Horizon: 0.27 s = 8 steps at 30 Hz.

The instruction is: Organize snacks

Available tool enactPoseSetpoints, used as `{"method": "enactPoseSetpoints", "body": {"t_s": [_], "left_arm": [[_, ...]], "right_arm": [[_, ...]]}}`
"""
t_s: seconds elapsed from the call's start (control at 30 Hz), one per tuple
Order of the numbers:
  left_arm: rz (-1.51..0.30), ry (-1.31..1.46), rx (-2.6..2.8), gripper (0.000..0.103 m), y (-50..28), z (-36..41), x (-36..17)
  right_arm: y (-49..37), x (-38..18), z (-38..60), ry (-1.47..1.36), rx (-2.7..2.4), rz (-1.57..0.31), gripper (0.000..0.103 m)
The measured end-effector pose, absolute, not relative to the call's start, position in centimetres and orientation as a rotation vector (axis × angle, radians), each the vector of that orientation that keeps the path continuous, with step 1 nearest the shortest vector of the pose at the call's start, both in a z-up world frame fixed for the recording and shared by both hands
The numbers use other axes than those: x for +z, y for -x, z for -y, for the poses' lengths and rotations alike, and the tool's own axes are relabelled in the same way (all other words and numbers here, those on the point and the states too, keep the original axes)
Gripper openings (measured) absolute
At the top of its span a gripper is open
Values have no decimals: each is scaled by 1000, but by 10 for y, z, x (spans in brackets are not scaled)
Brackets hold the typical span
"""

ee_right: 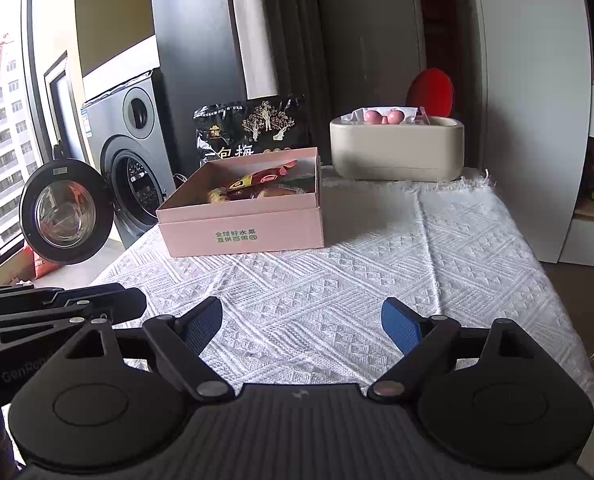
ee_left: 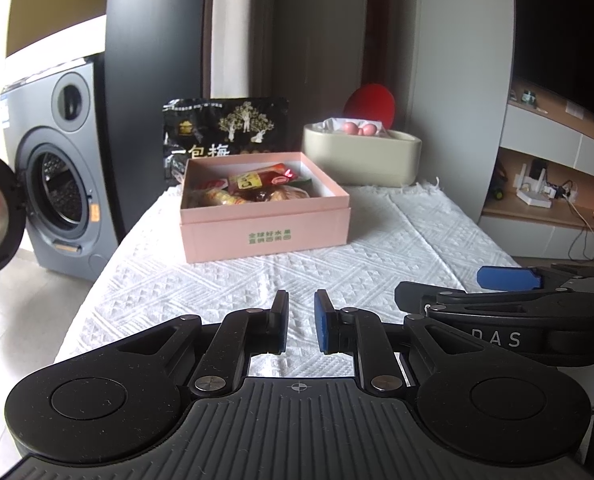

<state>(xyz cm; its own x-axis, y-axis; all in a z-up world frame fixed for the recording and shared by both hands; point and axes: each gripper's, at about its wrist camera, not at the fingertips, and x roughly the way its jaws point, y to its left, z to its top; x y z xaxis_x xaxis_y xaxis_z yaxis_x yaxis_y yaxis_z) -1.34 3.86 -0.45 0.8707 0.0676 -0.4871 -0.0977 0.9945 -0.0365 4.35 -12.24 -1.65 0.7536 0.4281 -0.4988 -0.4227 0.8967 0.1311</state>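
Pink box w/ wrapped snacks inside sits toward the far left of the white cloth; black snack bag stands just behind it at the far edge, beige tub near the far right corner. Left gripper hangs over the near edge, fingers narrowly parted, holding nothing. Right gripper beside it, spread wide, also empty.

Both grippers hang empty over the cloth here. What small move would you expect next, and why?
Probably the right gripper reaches forward toward the black bag standing behind the pink box. Its jaws are wide open and hold nothing, the snacks already lie in the box, and the bag is the only snack outside it. The left gripper is nearly closed and empty.
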Motion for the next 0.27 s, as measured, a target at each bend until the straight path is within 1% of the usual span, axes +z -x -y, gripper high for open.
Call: {"method": "enactPoseSetpoints", "body": {"t_s": [0.27], "left_arm": [[-530,97,74,18,5,-47,-6]], "right_arm": [[-45,-23,119,31,462,-534,87]]}}
